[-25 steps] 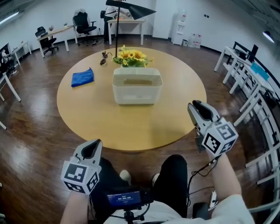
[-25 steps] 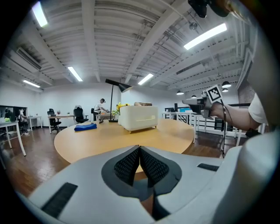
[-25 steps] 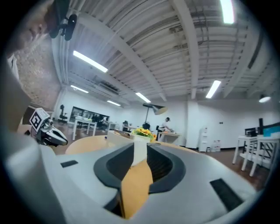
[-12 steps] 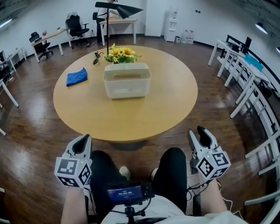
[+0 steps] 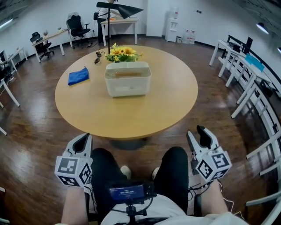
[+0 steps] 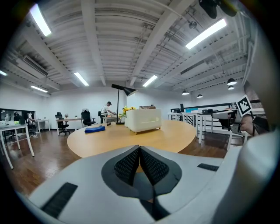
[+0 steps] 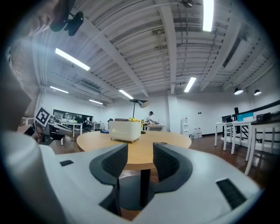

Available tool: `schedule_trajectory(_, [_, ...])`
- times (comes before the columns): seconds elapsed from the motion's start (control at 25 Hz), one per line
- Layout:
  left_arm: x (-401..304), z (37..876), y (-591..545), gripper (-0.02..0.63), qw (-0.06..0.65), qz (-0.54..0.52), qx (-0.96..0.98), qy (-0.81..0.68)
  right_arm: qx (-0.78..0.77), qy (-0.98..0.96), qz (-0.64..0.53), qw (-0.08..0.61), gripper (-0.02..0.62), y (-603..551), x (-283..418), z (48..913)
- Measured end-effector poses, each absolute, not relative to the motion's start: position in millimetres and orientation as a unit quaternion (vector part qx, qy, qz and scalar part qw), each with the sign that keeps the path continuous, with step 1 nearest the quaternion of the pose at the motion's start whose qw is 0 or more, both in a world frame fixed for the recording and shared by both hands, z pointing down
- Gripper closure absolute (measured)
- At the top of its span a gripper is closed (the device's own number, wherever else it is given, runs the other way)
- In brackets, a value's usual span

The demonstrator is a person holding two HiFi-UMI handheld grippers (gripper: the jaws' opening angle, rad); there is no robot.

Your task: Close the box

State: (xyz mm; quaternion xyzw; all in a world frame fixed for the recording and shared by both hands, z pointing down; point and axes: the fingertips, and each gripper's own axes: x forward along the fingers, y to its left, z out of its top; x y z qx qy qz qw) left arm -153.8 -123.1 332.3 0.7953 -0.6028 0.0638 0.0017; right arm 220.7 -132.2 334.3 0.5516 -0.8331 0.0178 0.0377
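The white box (image 5: 127, 79) stands on the far half of the round wooden table (image 5: 131, 114), its slotted lid lying flat on top. In both gripper views the box (image 6: 144, 120) (image 7: 125, 129) is small and far off. Both grippers hang low by the person's knees, short of the table's near edge. My left gripper (image 5: 83, 140) (image 6: 139, 148) is shut, its ridged pads touching with nothing between them. My right gripper (image 5: 201, 132) (image 7: 140, 151) is open, a clear gap between its pads and nothing in it.
A blue cloth (image 5: 79, 75) lies on the table's left, and sunflowers (image 5: 120, 53) and a black lamp (image 5: 118, 9) stand behind the box. White desks (image 5: 246, 74) line the right side; office chairs and desks sit at the back, with a person there.
My right gripper has dropped back from the table's right edge to beside the knee. The left gripper shifted slightly left, and the view drew back from the table.
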Motion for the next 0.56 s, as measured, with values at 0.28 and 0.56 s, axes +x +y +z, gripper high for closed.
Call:
schedule_trajectory(0.28, [-153.9, 331.5, -121.5, 0.603, 0.002, 0.065, 0.796, -0.602, 0.543, -0.838, 0.016, 0.048, 0.409, -131.1, 214.1, 336.0])
schedule_trajectory(0.56, [-152.9, 331.1, -129.0, 0.603, -0.002, 0.062, 0.797, -0.601, 0.540, -0.840, 0.010, 0.050, 0.409, -138.6, 210.7, 336.1])
